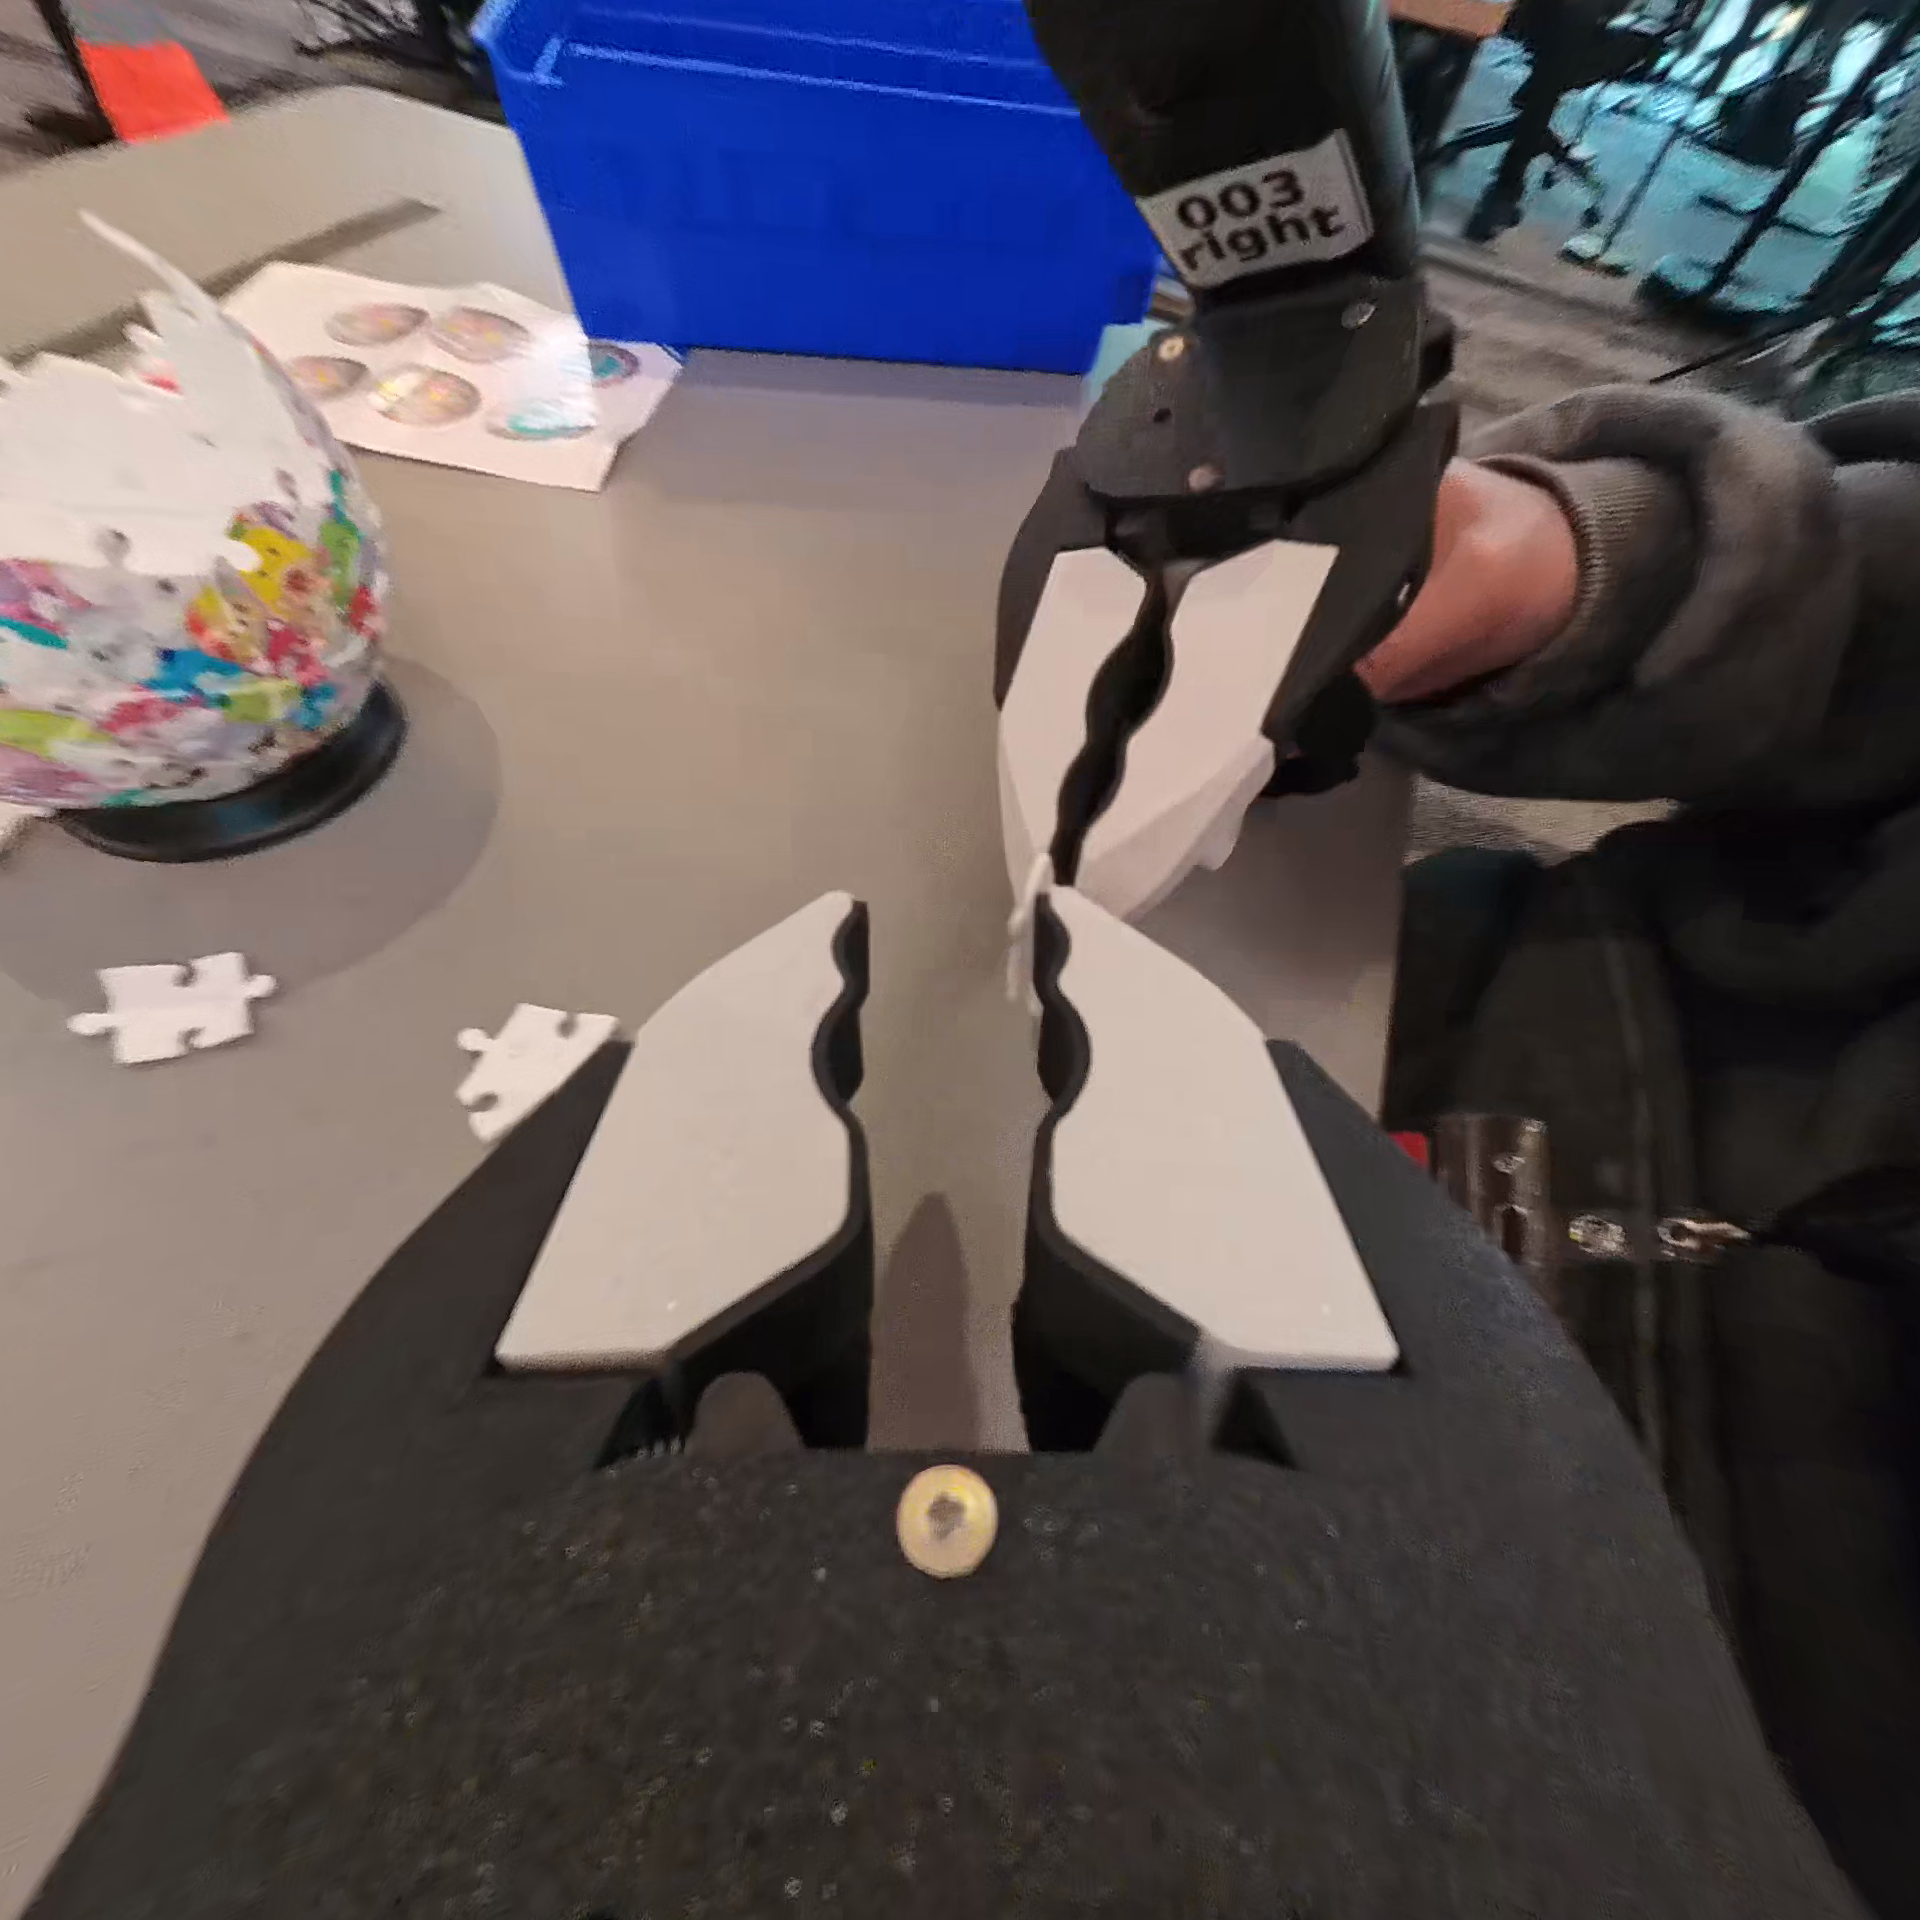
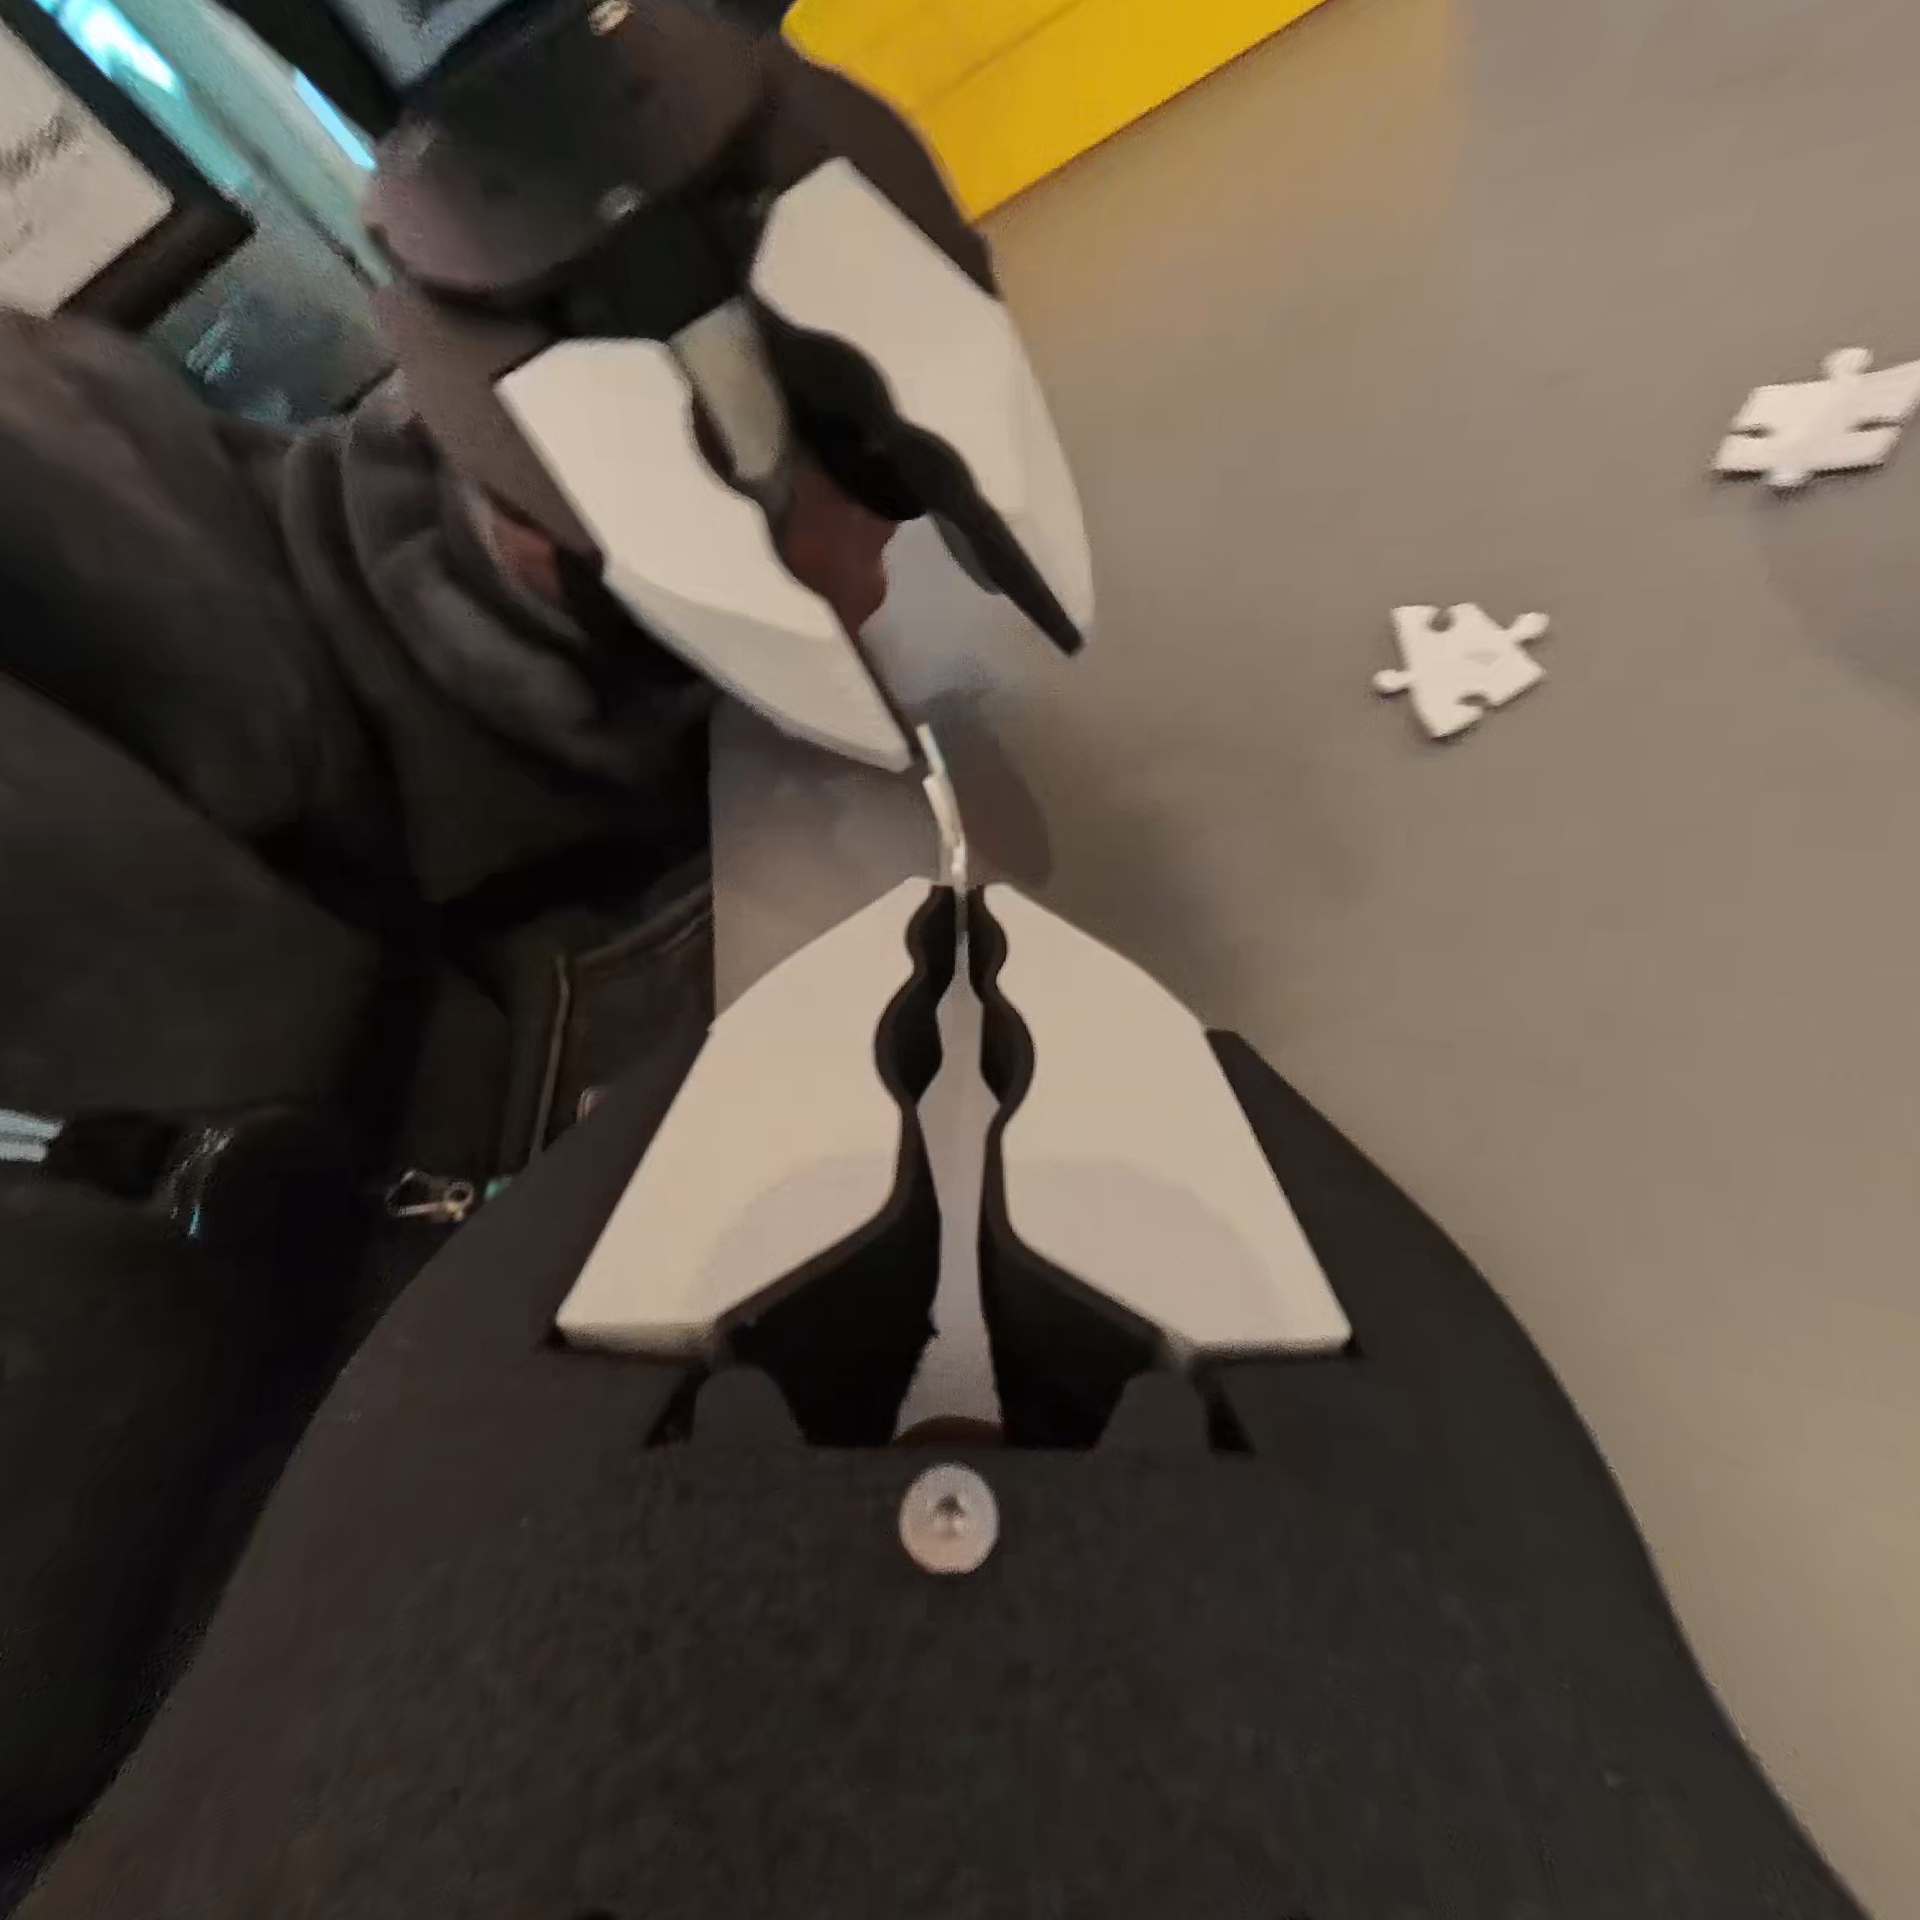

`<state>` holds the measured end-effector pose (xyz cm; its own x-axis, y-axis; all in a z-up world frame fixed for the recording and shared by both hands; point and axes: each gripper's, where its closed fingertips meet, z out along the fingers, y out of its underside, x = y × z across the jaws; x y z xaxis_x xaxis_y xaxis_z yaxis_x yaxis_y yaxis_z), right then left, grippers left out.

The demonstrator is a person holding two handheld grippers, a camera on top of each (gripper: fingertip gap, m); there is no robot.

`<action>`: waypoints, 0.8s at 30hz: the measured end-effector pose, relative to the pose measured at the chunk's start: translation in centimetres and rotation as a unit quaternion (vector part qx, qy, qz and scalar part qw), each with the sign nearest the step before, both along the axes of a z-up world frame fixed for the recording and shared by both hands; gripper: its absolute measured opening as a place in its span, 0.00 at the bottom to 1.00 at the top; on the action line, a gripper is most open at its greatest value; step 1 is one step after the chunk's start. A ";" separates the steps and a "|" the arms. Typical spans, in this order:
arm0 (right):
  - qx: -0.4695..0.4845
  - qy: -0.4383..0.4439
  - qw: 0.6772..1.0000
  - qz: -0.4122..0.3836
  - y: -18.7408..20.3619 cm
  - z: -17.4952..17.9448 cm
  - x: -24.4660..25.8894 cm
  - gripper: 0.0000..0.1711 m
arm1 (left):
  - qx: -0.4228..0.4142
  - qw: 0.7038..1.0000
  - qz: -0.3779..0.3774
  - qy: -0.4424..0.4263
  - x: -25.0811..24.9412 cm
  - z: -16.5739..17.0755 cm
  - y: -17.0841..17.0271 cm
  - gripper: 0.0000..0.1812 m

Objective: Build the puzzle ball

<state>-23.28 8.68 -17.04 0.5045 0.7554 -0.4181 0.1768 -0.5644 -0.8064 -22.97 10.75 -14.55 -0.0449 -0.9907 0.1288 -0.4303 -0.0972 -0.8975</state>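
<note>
The partly built puzzle ball (image 1: 177, 582) is colourful below and white at its open top, and sits on a black ring stand (image 1: 260, 790) at the left. My right gripper (image 2: 961, 888) is shut on a white puzzle piece (image 2: 948, 810), held edge-on above the table. It also shows in the left wrist view (image 1: 1060, 862). My left gripper (image 1: 951, 914) is open and empty. The held piece (image 1: 1027, 925) lies against the inner tip of its right finger. The left gripper also shows in the right wrist view (image 2: 987, 691). Two loose white pieces (image 1: 177, 1003) (image 1: 530, 1060) lie on the table.
A blue bin (image 1: 831, 187) stands at the back and a yellow bin (image 2: 1039, 73) at another side. A white sheet with round pictures (image 1: 457, 374) lies behind the ball. A person's hand (image 1: 1486, 592) and dark sleeve are at the right, by the table edge. The tips of both grippers are at nearly the same place. The left tips stand about 15 cm off the partly built puzzle ball (image 1: 177, 582).
</note>
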 end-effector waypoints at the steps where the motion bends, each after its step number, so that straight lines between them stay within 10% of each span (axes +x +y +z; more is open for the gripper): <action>1: 0.002 -0.005 1.000 0.011 -0.3 0.0 -0.2 0.01 | -0.017 1.000 -0.016 0.001 -0.1 -0.2 -0.4 0.14; 12: -0.009 0.102 0.995 -0.008 0.2 2.5 0.7 0.01 | -0.114 0.991 -0.064 0.005 -0.5 -0.3 -1.7 0.01; 24: 0.121 -0.030 0.992 0.026 1.0 3.1 0.8 0.11 | -0.061 0.997 -0.040 0.040 -1.0 -1.2 -0.8 0.01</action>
